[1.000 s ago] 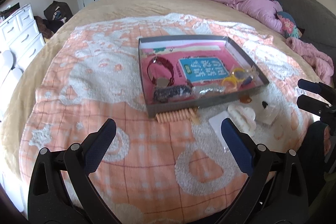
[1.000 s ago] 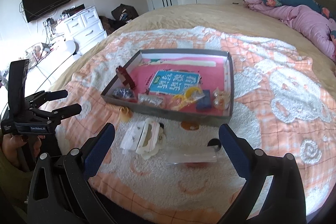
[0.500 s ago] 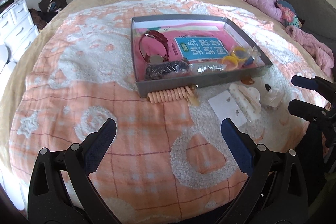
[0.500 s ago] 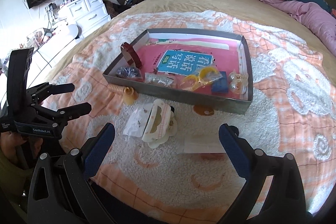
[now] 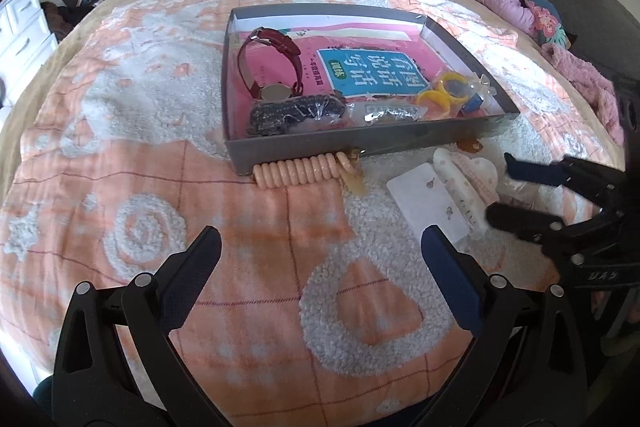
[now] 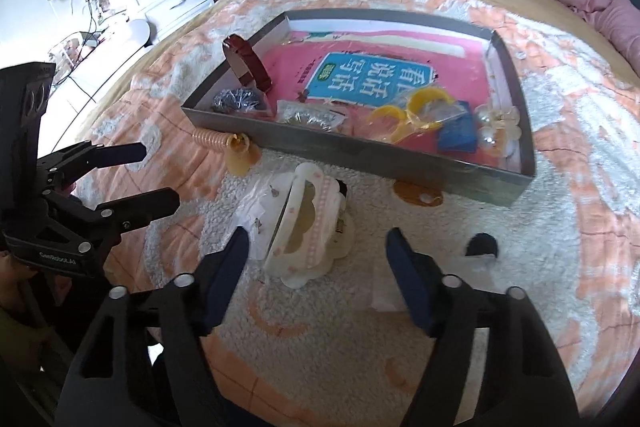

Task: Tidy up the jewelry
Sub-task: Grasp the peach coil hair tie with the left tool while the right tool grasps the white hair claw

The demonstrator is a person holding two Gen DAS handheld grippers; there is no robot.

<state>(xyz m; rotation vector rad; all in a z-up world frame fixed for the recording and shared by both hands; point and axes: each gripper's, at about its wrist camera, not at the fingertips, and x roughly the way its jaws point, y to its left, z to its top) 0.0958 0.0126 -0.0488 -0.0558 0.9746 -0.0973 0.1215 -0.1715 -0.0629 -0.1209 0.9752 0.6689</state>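
Grey cardboard tray [image 5: 360, 143] on the orange-and-white blanket [image 5: 160, 187] holds a red watch [image 5: 272, 63], yellow rings [image 6: 416, 107] and bagged beads. Cream hair claw [image 6: 312, 223] lies outside, near the tray's front wall. Left gripper [image 5: 320, 263] spread wide, empty; right gripper [image 6: 316, 255] wide, empty, just short of the claw.

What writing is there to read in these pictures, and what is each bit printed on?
"看图说话写话": large white characters on the blue panel of the pink booklet lying in the grey tray.
"训练": small characters in the green oval on that panel, only just legible.
"GeeRobot.AI": white lettering on the body of the left gripper, seen from the right wrist camera.
Small print along the booklet's pink cover is too small to read.
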